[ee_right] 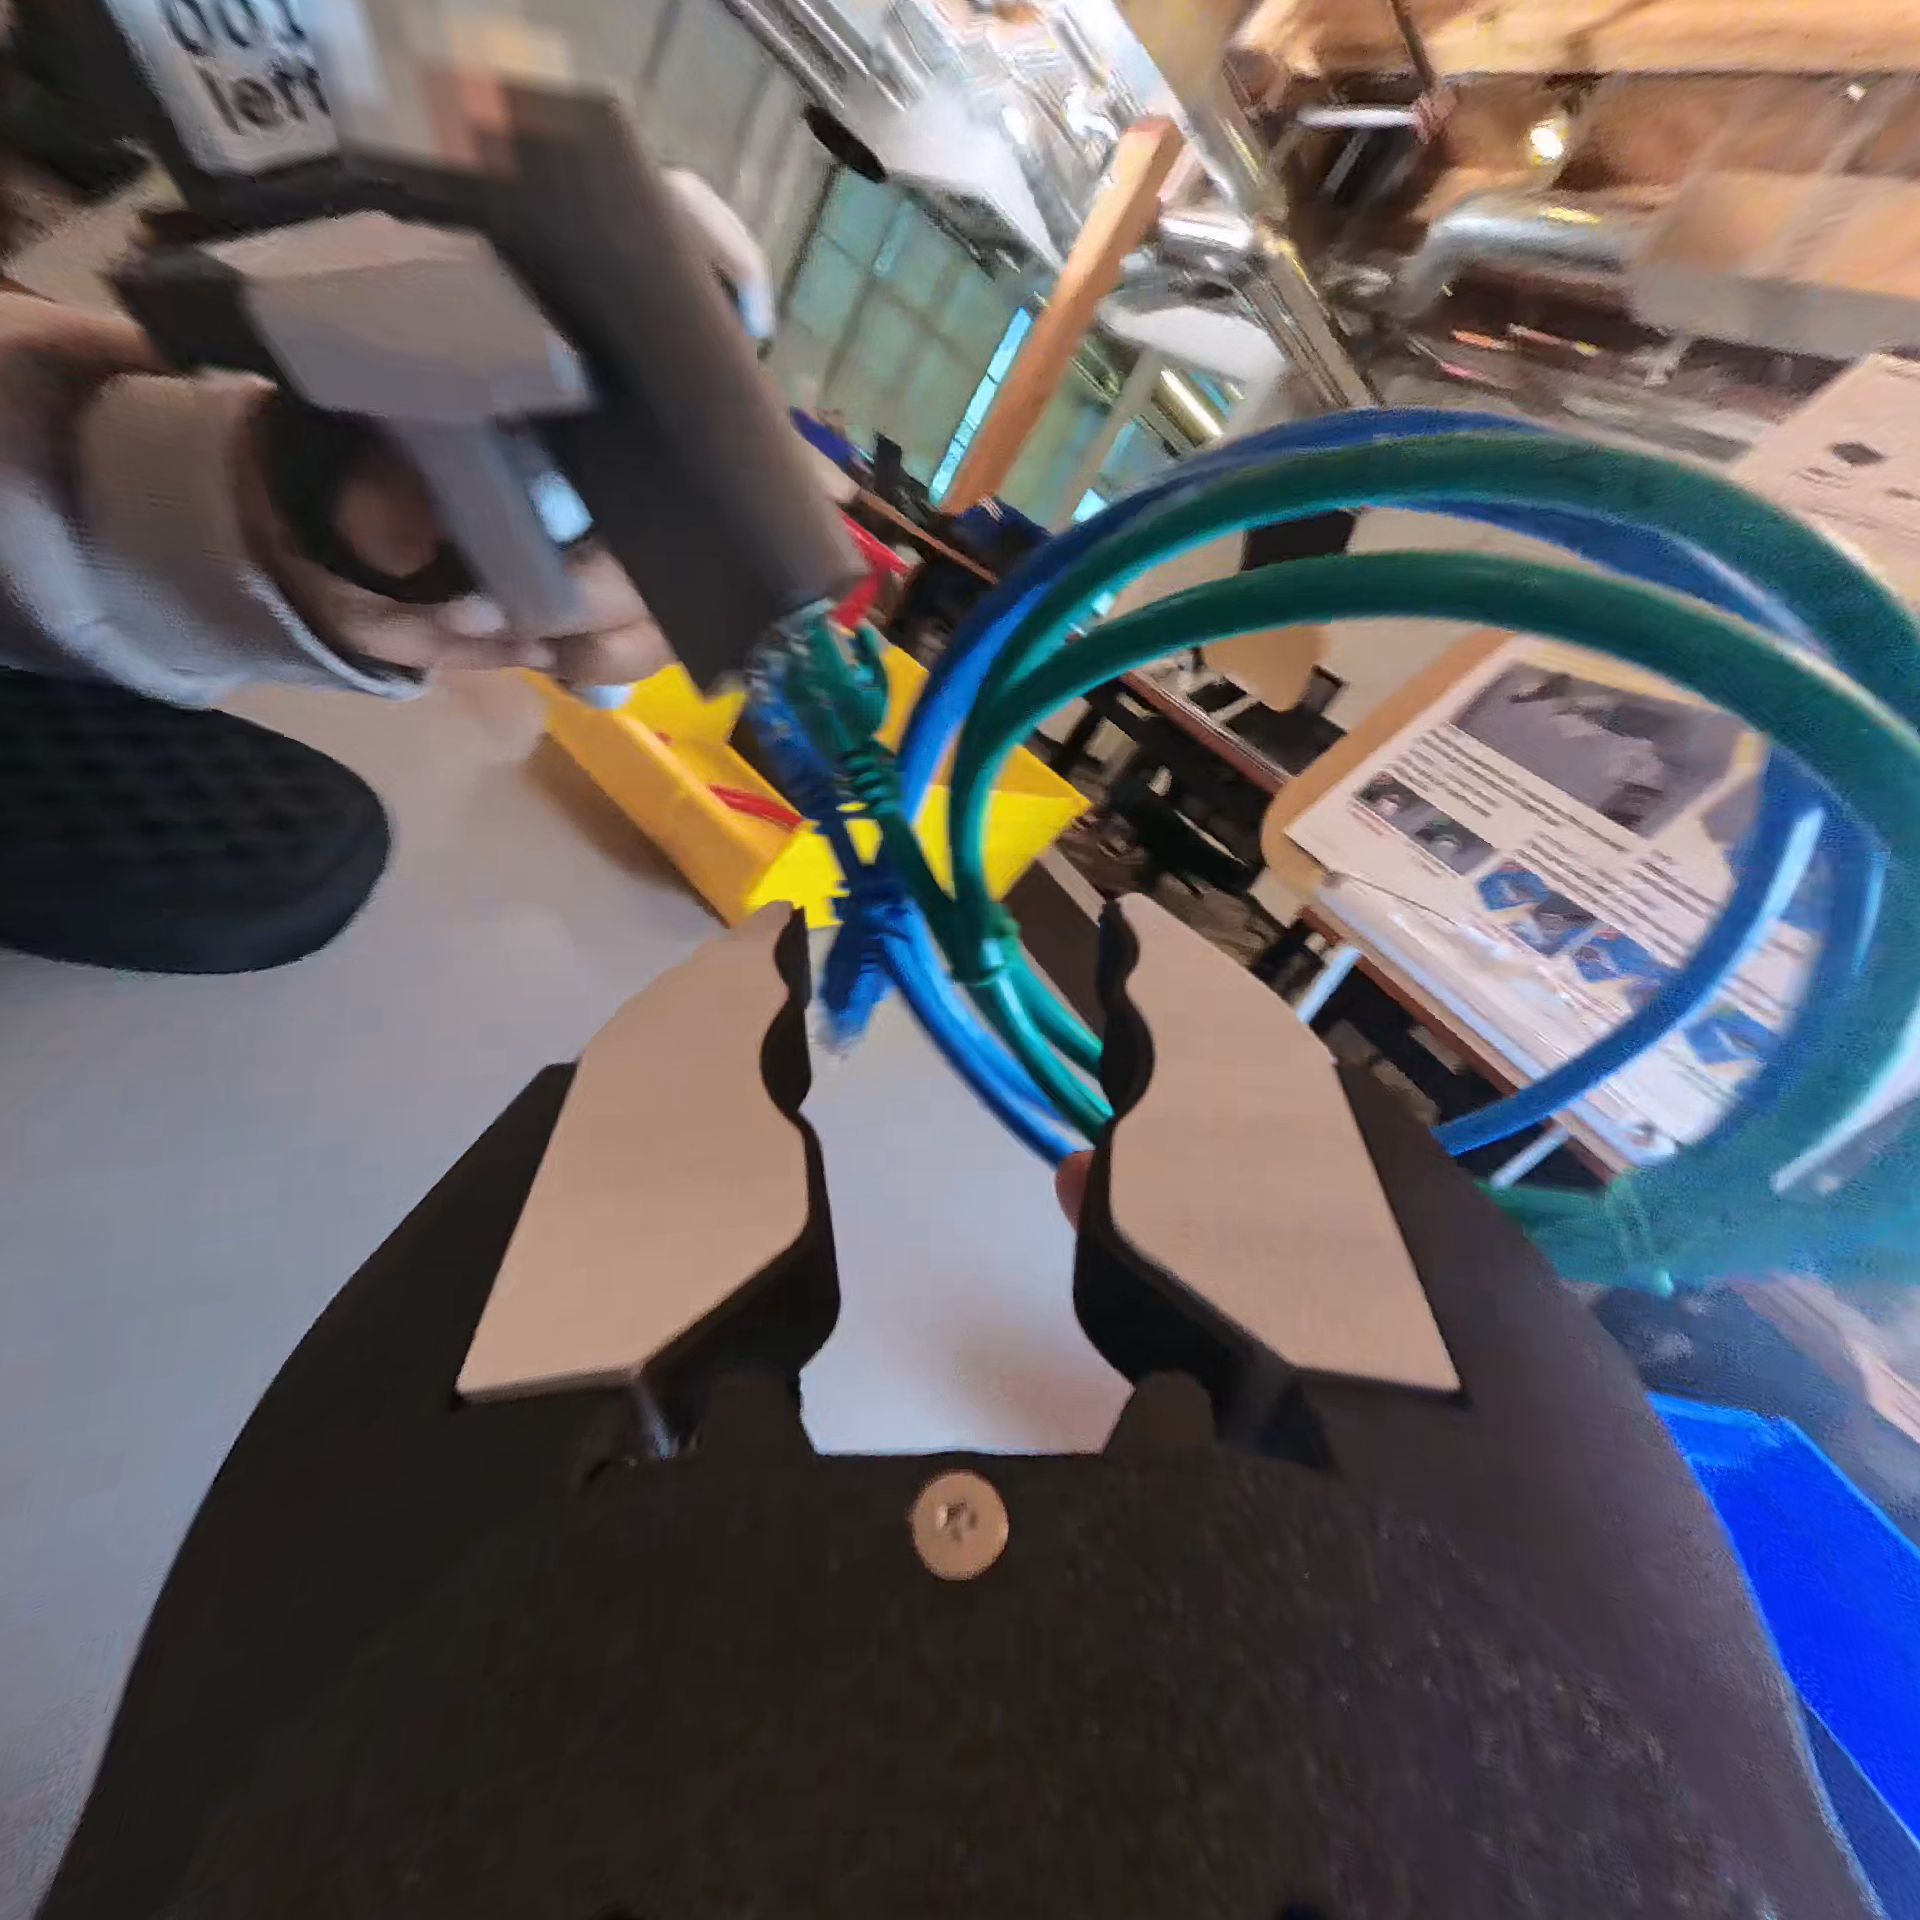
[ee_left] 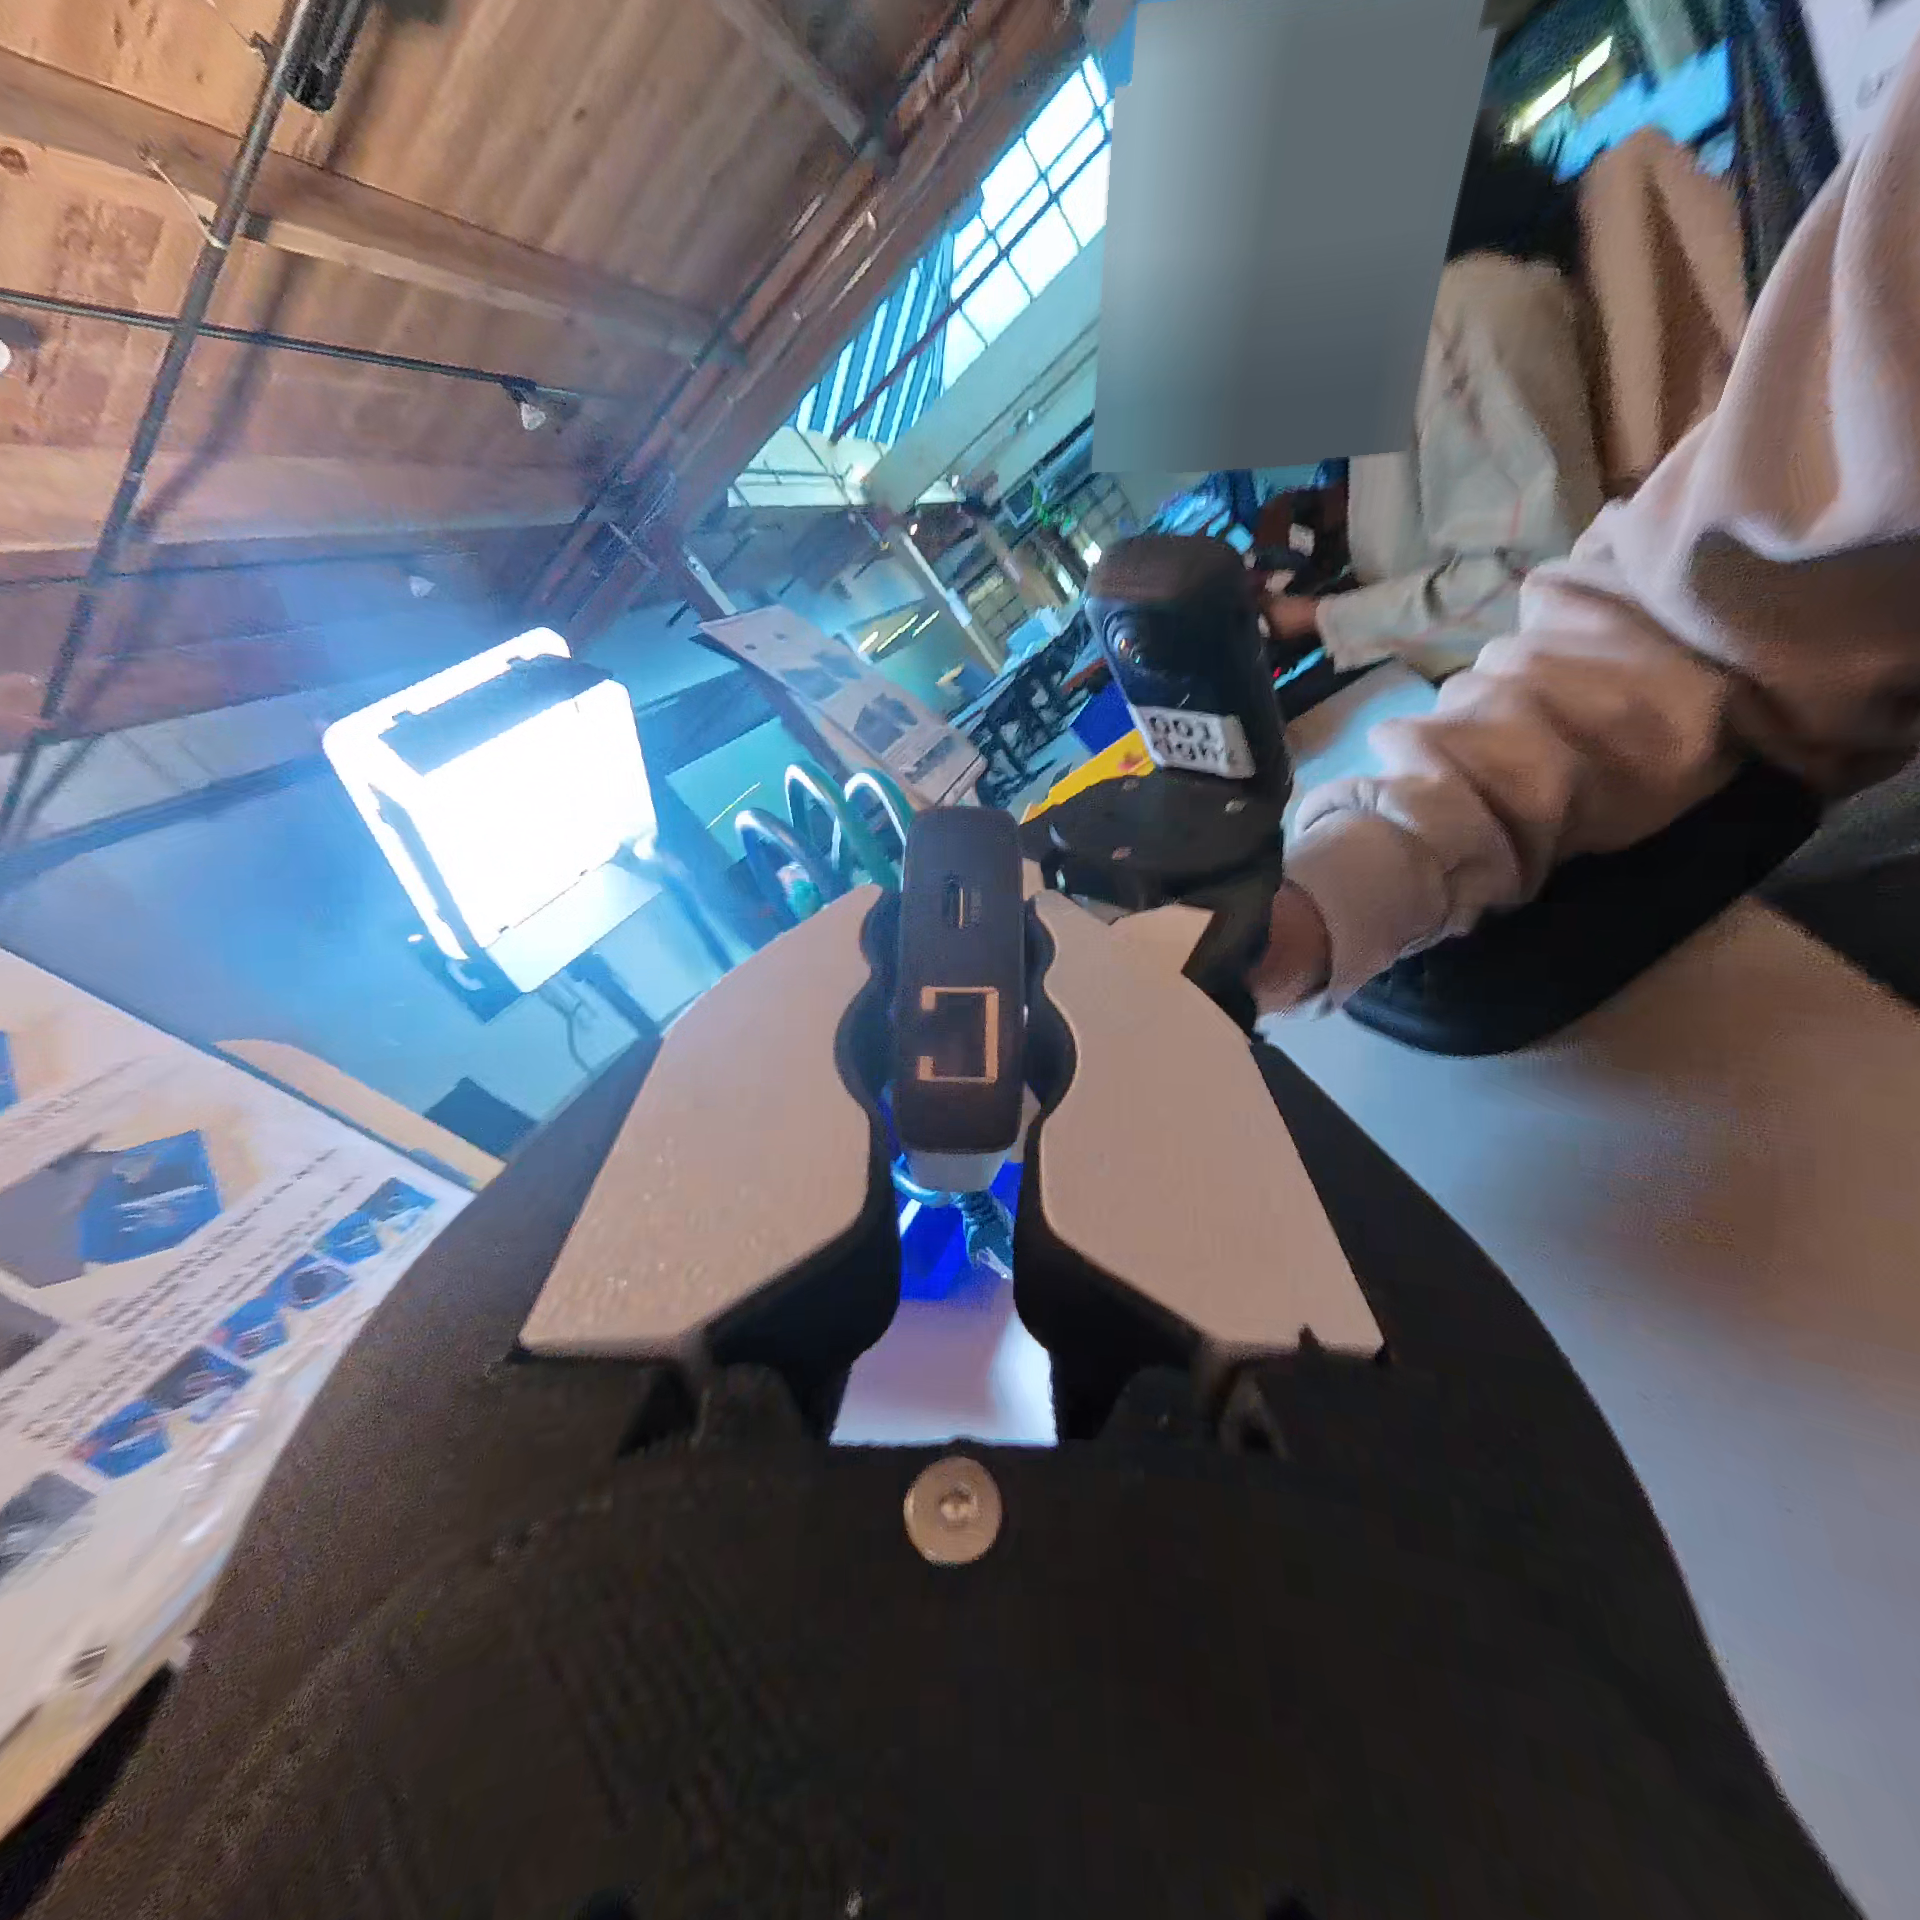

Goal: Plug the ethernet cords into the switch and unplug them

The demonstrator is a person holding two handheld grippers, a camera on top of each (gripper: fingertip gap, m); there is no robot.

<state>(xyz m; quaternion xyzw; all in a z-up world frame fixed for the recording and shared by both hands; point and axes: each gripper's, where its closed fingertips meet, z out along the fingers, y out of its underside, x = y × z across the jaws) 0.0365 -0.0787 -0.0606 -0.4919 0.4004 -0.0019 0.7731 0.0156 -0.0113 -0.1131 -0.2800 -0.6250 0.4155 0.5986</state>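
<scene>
The small black box-shaped switch (ee_left: 956,997) was pinched between the pressed-in left tongs (ee_left: 951,935), held up off the white bench (ee_left: 1558,1247). The right tongs (ee_right: 951,925) were spread, and looped blue and green ethernet cords (ee_right: 997,997) were seen between them, before a yellow plastic tray (ee_right: 675,769).

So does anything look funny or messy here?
Yes. The left gripper holds the small black switch up in the air instead of on the table. Blue cords and green cords loop in a tangle past the open right gripper.
</scene>
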